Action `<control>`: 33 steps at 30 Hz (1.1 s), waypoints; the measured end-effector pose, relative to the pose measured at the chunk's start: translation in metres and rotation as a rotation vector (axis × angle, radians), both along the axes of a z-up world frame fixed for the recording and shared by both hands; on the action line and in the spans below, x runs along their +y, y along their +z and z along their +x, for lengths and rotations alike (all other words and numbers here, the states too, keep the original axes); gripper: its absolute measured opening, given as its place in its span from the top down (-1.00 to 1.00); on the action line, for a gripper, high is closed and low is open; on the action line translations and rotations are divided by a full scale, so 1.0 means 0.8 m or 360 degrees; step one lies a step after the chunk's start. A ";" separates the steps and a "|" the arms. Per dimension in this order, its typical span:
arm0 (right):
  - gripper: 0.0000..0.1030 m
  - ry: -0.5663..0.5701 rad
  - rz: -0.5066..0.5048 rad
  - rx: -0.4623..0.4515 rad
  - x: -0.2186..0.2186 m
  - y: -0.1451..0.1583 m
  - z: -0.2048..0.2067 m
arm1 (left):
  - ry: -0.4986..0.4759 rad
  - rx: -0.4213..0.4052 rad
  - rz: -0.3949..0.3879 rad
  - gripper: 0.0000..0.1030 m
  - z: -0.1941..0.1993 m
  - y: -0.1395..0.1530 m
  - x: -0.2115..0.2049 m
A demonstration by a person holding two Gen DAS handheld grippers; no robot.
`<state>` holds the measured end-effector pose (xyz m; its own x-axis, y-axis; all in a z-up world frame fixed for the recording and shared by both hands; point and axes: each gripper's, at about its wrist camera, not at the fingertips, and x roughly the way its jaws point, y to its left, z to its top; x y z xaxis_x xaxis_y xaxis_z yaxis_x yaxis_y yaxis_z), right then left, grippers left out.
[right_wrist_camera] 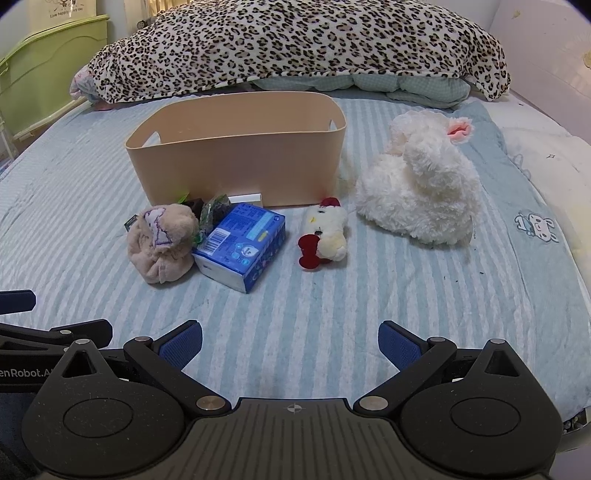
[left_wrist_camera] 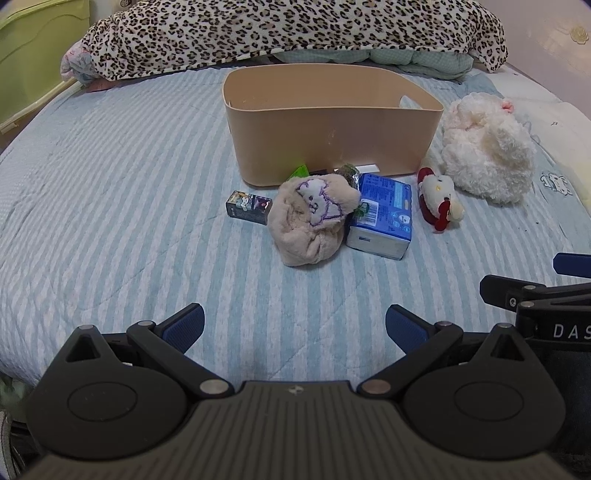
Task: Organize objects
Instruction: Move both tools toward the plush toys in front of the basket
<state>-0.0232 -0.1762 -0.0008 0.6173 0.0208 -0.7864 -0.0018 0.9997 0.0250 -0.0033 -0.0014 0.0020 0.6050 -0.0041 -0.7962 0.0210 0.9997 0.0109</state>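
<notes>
A tan plastic bin (left_wrist_camera: 332,136) (right_wrist_camera: 236,155) stands on the striped bed. In front of it lie a beige plush with a purple-outlined face (left_wrist_camera: 314,218) (right_wrist_camera: 162,240), a blue tissue pack (left_wrist_camera: 382,218) (right_wrist_camera: 242,245), a small dark box (left_wrist_camera: 248,207), a small white and red plush (left_wrist_camera: 439,201) (right_wrist_camera: 327,236) and a big white fluffy plush (left_wrist_camera: 487,147) (right_wrist_camera: 421,188). Small dark and green wrapped items (left_wrist_camera: 349,173) (right_wrist_camera: 214,208) sit against the bin. My left gripper (left_wrist_camera: 294,326) and right gripper (right_wrist_camera: 290,345) are both open and empty, held side by side well short of the pile.
A leopard-print blanket (left_wrist_camera: 280,33) (right_wrist_camera: 295,44) over bedding lies behind the bin. A green cabinet (left_wrist_camera: 33,55) (right_wrist_camera: 48,70) stands off the bed's left side. Bare striped bedsheet (left_wrist_camera: 110,206) (right_wrist_camera: 369,295) lies between the grippers and the pile.
</notes>
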 end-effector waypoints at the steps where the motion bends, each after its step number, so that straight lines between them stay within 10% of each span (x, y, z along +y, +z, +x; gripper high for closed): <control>1: -1.00 0.0000 -0.0002 -0.0002 0.000 0.001 0.000 | -0.0002 -0.0004 0.0000 -1.00 0.000 0.001 0.000; 33: -1.00 -0.0015 -0.0061 -0.0040 0.015 0.017 -0.006 | -0.0023 -0.0061 0.0007 -1.00 0.001 0.010 0.005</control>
